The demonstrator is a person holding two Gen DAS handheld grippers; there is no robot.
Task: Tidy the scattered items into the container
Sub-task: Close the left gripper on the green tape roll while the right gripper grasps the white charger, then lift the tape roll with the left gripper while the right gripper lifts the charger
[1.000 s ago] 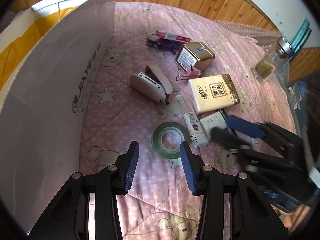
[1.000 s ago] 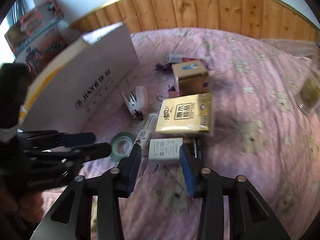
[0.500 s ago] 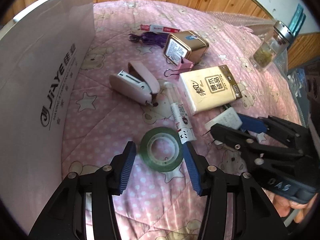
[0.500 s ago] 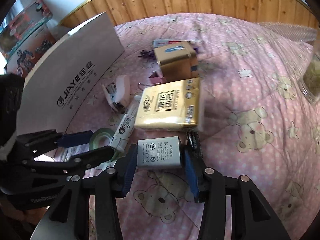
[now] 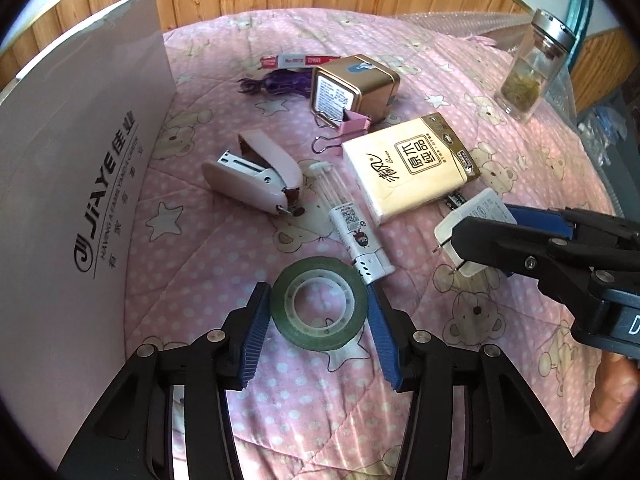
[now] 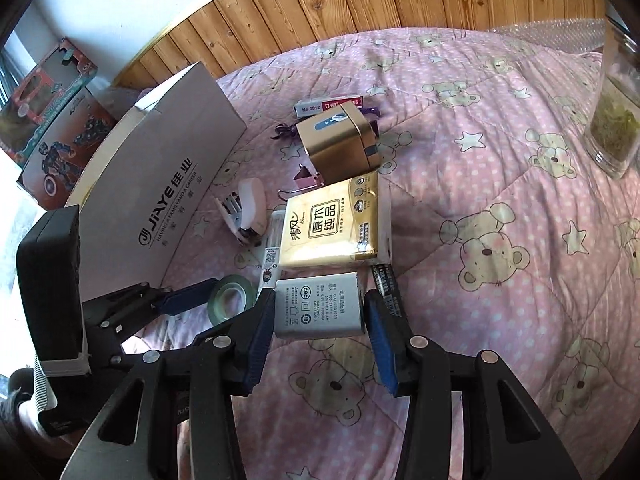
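A green tape roll (image 5: 316, 340) lies flat on the pink quilt between the jaws of my left gripper (image 5: 318, 292). The jaws are closing, with a thin gap still showing on each side. A white charger (image 6: 318, 306) lies label up between the fingers of my right gripper (image 6: 320, 298), whose pads stand close along its two sides without visibly squeezing it. In the left wrist view the right gripper (image 5: 480, 220) comes in from the right over the charger (image 5: 480, 210). The container, a white cardboard box (image 5: 80, 184), stands on the left.
Scattered beyond the grippers are a pink stapler (image 5: 256, 178), a glue pen (image 5: 356, 232), a tissue pack (image 5: 408, 168), a gold tin (image 5: 352, 84), a pink binder clip (image 5: 354, 122) and a staple box (image 5: 300, 60). A glass jar (image 5: 528, 72) stands far right. A black battery (image 6: 386, 284) lies beside the charger.
Both grippers came closer to the quilt. The tape roll, earlier ahead of the left fingertips, now sits between them, and the left jaws stand wider. The charger fills the gap between the right fingers.
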